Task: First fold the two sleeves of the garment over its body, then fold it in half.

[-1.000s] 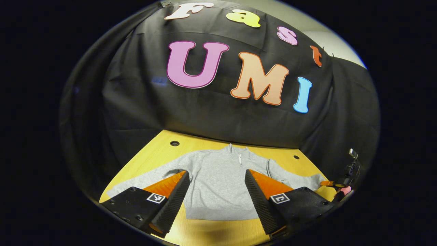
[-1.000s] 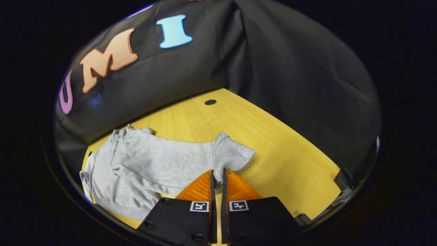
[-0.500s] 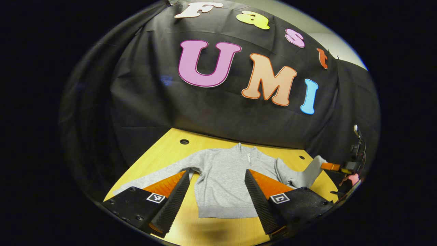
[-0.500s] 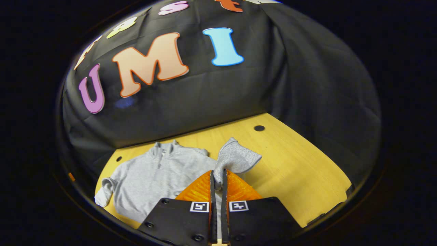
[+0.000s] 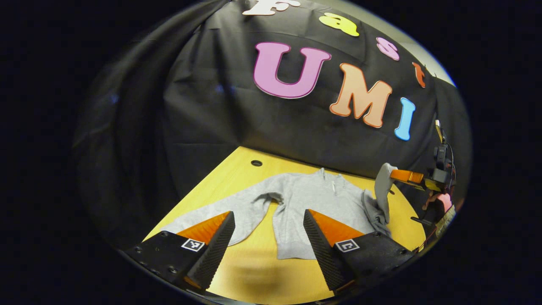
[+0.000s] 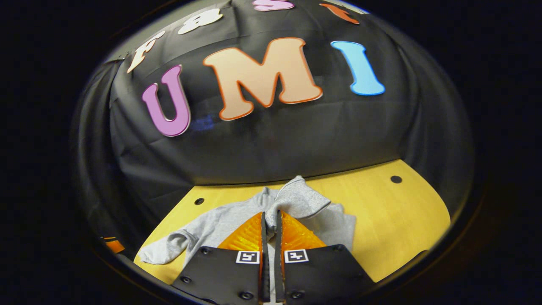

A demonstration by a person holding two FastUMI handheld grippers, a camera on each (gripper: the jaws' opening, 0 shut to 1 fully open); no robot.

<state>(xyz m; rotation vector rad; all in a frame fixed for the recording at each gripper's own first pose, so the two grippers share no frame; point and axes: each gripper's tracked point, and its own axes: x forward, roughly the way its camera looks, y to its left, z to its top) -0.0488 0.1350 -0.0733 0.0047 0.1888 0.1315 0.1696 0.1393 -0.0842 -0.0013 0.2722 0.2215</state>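
A grey zip-neck sweatshirt (image 5: pixel 313 203) lies flat on the yellow wooden table (image 5: pixel 254 271). Its one sleeve (image 5: pixel 211 216) stretches toward the near left corner. My left gripper (image 5: pixel 269 214) hovers open above the table in front of the hem, holding nothing. The other sleeve (image 5: pixel 383 186) is lifted off the table, hanging from my right gripper (image 5: pixel 404 175) at the right edge. In the right gripper view, my right gripper (image 6: pixel 270 214) is shut on that sleeve's cuff (image 6: pixel 298 199), held above the sweatshirt's body (image 6: pixel 220 224). The flat sleeve (image 6: pixel 163 254) lies at the lower left.
Black cloth walls close the table's far and side edges. Small round holes (image 5: pixel 256 163) (image 6: pixel 396 179) sit near the table's back corners. Bare wood (image 6: pixel 394 220) spreads to the right of the garment. A hand (image 5: pixel 440 201) holds the right gripper.
My right gripper has raised the sleeve cuff off the table and carried it inward over the garment's body. My left gripper stayed open and its view swung left.
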